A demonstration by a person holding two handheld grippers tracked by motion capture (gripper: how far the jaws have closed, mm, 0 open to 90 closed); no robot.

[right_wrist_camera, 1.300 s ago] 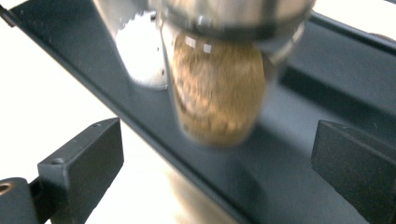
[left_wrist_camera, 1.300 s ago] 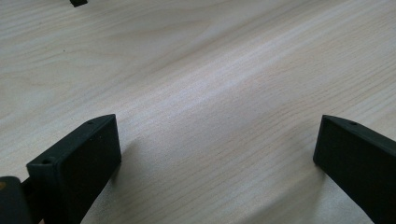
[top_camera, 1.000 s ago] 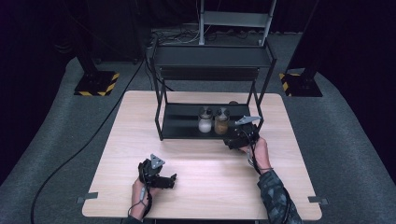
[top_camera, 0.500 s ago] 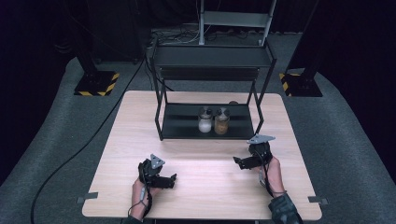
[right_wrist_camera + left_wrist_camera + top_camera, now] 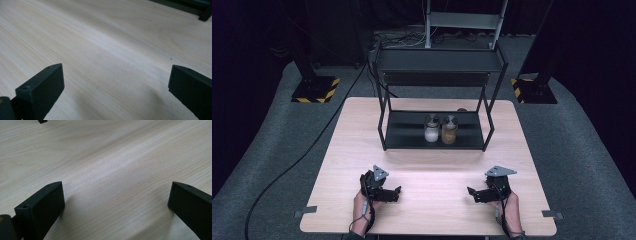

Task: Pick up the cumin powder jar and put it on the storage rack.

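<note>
Two small jars stand side by side on the lower shelf of a black metal rack (image 5: pixel 387 125): a white-filled jar (image 5: pixel 431 129) and an amber-filled jar (image 5: pixel 449 130). My left gripper (image 5: pixel 398 192) rests on the table near its front left, open, with only bare wood between its jaws (image 5: pixel 116 195). My right gripper (image 5: pixel 471 193) rests near the front right, also open, its jaws wide apart over bare wood (image 5: pixel 116 75). Both point toward the table's middle.
The wooden table (image 5: pixel 437 170) has the rack at its far half. A small brown object (image 5: pixel 461 110) sits behind the rack. A rack foot (image 5: pixel 205 15) appears in the right gripper view. Black stands with hazard-striped bases (image 5: pixel 314 92) stand on the floor beyond.
My right gripper has drawn back from the rack's jars to the table's front right and now rests there open. The left gripper has stayed put.
</note>
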